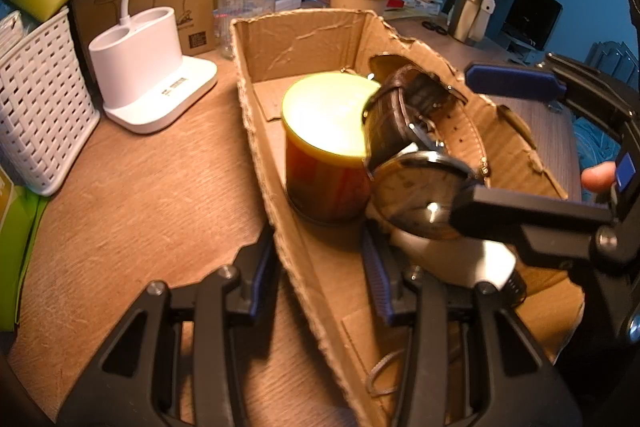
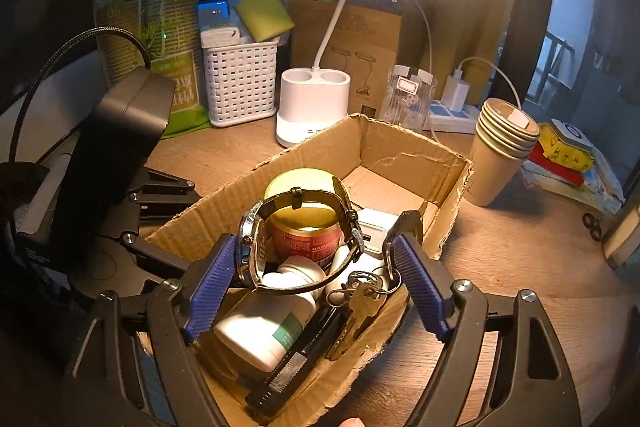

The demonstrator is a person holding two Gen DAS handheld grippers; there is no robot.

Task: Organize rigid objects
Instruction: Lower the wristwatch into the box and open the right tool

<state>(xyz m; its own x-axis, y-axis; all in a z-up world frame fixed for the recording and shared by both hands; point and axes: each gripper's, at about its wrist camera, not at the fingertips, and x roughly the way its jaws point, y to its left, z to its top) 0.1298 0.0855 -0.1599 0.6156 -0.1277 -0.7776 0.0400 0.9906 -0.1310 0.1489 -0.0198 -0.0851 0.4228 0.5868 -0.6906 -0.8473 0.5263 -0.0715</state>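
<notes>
A torn cardboard box (image 2: 400,147) sits on the wooden desk and holds a red jar with a yellow lid (image 2: 304,223), a white bottle (image 2: 260,331), keys (image 2: 360,299) and a black comb-like item (image 2: 296,359). A wristwatch (image 2: 252,247) with a dark brown strap hangs over the box, above the jar (image 1: 324,123). My right gripper (image 2: 316,247) stands open around it. The watch case (image 1: 416,187) leans on one blue pad, and the other pad is apart from the strap. My left gripper (image 1: 316,255) is open and straddles the box's near wall (image 1: 296,287).
A white lamp base (image 1: 140,67) and a white woven basket (image 1: 36,99) stand left of the box. Behind it are a clear glass (image 2: 408,99), a brown carton and a power strip. A stack of paper cups (image 2: 500,147) stands at the right. A fingertip (image 1: 598,177) shows on the right gripper's handle.
</notes>
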